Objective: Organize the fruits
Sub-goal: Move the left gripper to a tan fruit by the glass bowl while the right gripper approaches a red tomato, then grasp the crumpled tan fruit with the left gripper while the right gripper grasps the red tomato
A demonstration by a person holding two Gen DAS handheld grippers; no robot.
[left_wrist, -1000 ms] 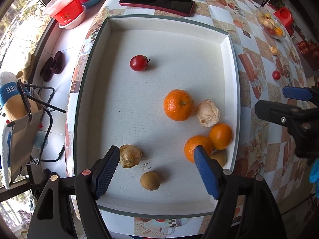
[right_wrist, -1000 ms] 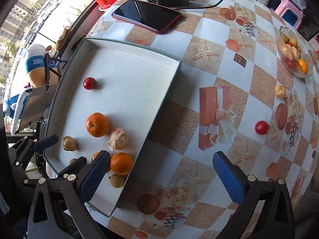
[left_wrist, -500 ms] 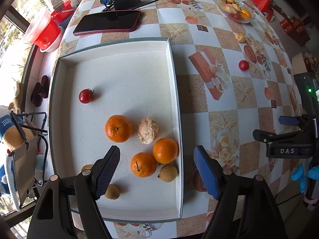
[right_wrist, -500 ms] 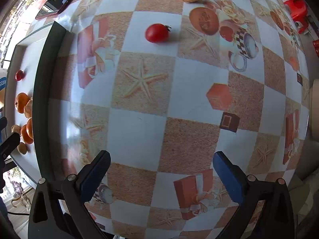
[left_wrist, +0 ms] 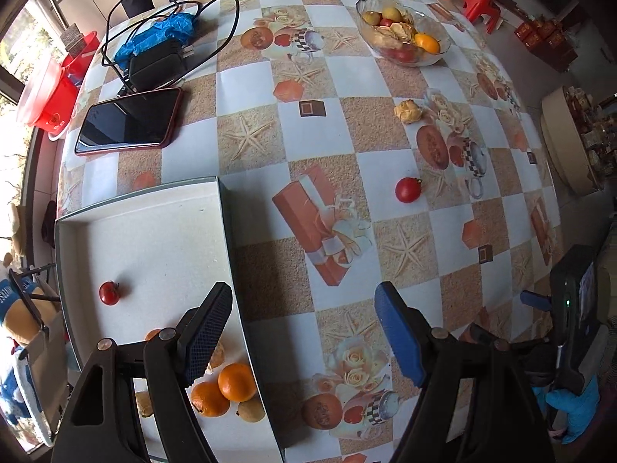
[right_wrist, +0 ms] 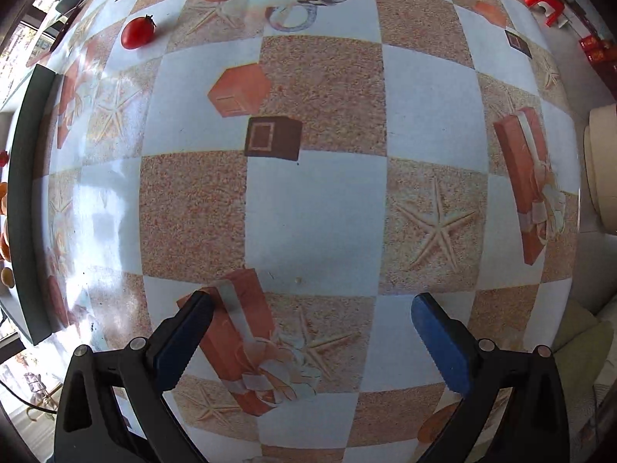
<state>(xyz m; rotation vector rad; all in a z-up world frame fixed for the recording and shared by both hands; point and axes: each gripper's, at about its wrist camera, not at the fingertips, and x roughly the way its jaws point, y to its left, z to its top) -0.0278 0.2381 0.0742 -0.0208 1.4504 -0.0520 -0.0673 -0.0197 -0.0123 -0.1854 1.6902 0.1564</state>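
My left gripper (left_wrist: 302, 332) is open and empty above the right wall of the white tray (left_wrist: 227, 231). In the tray lie a red cherry tomato (left_wrist: 109, 293), two oranges (left_wrist: 236, 381), and small brown fruits (left_wrist: 250, 411), partly hidden by my left finger. On the tablecloth lie a second red tomato (left_wrist: 408, 190) and a pale dried fruit (left_wrist: 408, 111). My right gripper (right_wrist: 312, 332) is open and empty over bare tablecloth; the tomato (right_wrist: 137, 32) shows at its upper left. The right gripper also shows at the left view's right edge (left_wrist: 540, 301).
A glass bowl (left_wrist: 443, 52) of fruit stands at the far side. A phone (left_wrist: 129, 121), a black charger with cables (left_wrist: 156, 65) and a blue bag (left_wrist: 162, 32) lie at the far left. Red tubs (left_wrist: 50, 92) stand beyond the table's left edge. The tray's dark wall (right_wrist: 29, 200) runs down the right view's left side.
Both grippers have swung right, away from the tray and out over the tablecloth. The tray has slid to the left in both views. Both stay open and empty.
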